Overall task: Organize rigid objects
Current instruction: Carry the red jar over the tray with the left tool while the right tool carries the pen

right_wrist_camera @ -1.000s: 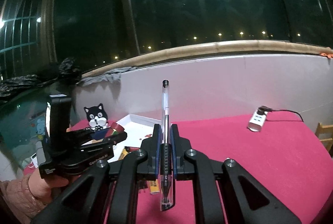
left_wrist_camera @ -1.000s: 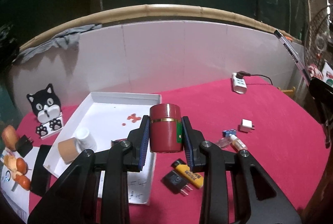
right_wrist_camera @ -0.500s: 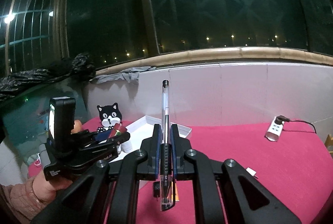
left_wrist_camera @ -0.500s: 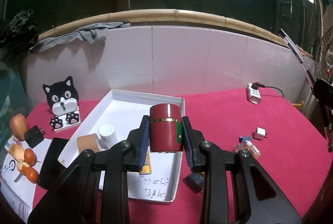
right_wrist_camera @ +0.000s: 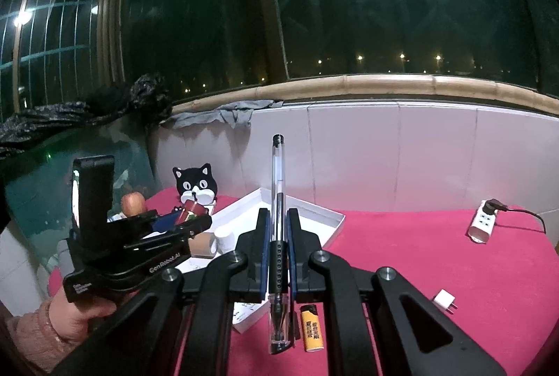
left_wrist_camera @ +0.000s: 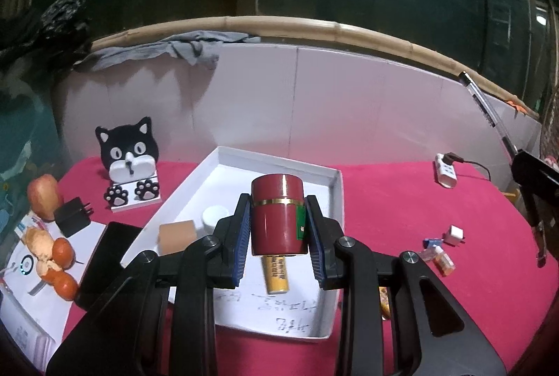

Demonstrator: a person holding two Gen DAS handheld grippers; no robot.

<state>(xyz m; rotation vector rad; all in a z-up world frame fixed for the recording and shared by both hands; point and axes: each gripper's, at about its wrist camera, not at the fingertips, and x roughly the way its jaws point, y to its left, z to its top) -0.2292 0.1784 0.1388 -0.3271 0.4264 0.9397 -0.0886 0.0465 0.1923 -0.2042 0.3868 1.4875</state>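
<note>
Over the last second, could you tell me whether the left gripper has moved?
Yes. The left gripper has swung leftward: the white tray, earlier at its left, now sits directly beneath.

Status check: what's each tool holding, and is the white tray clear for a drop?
Left tool shut on red canister, above white tray. Right tool shut on pen. Tray already holds a yellow lighter, white cap, tan roll.

"GenRobot.AI" stands in white on the black left tool (right_wrist_camera: 195,222); the white box's (left_wrist_camera: 328,180) handwriting is unreadable.
</note>
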